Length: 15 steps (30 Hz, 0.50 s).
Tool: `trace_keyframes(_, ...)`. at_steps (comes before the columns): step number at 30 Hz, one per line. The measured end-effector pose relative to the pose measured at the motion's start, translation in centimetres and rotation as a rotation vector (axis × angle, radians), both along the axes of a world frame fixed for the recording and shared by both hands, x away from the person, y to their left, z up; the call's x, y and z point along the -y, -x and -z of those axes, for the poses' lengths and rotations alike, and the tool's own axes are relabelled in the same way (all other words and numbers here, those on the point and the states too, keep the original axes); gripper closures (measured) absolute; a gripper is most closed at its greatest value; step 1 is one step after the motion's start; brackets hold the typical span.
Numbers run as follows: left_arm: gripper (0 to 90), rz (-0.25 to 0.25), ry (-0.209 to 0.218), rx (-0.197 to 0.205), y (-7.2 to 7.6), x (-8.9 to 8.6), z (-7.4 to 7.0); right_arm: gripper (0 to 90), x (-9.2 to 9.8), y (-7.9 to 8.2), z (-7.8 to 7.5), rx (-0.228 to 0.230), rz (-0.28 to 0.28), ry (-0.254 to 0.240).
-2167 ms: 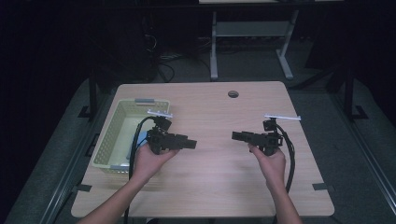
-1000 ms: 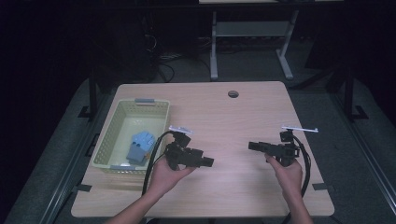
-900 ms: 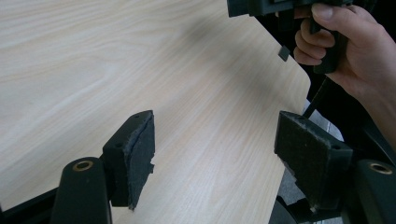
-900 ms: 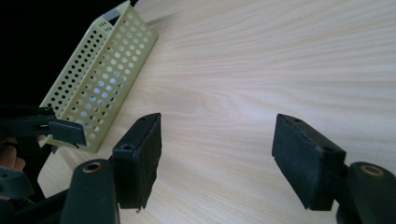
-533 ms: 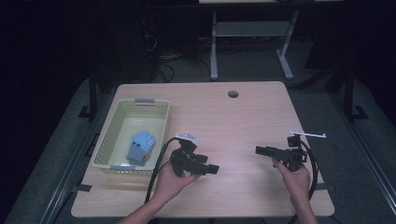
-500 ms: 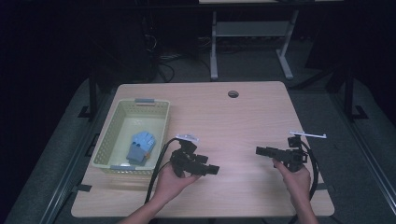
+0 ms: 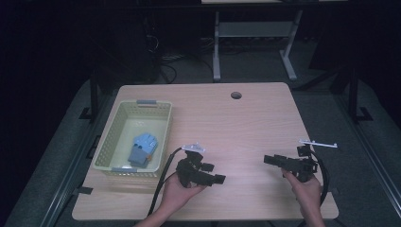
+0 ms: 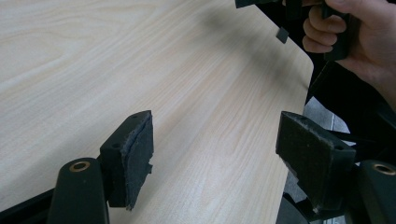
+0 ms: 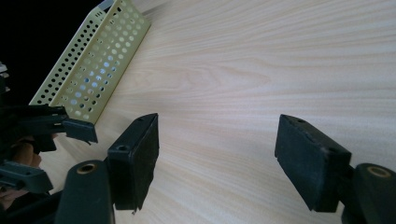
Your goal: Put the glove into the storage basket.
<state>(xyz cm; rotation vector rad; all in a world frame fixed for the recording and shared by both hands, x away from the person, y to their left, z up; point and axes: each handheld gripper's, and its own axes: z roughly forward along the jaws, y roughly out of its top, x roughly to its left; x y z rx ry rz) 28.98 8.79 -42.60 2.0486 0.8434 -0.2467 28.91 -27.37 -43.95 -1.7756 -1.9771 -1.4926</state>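
Pale wood table, blue toy in yellow basket, both hand-held grippers empty, jaws apart

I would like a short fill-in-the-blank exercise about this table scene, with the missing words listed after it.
1. The blue object lies inside the yellow ____.
2. The jaws of the left gripper stand ____, with nothing between them.
3. The right gripper hangs over the bare wooden ____.
4. The basket stands near the table's ____ edge in the high view.

Missing words: basket; open; table; left
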Motion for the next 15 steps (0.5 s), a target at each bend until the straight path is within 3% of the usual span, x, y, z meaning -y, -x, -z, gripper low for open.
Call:
trace_keyframes(11, 27.5, -0.032, 0.053, 0.03, 1.1, -0.3, 0.8, 29.1, 0.2, 1.6, 0.8, -0.004, -0.014, -0.014)
trace_keyframes(15, 27.5, -0.021, 0.072, 0.036, 1.7, -0.3, 1.3, 28.7, 0.4, 2.2, 1.2, 0.005, -0.012, -0.022)
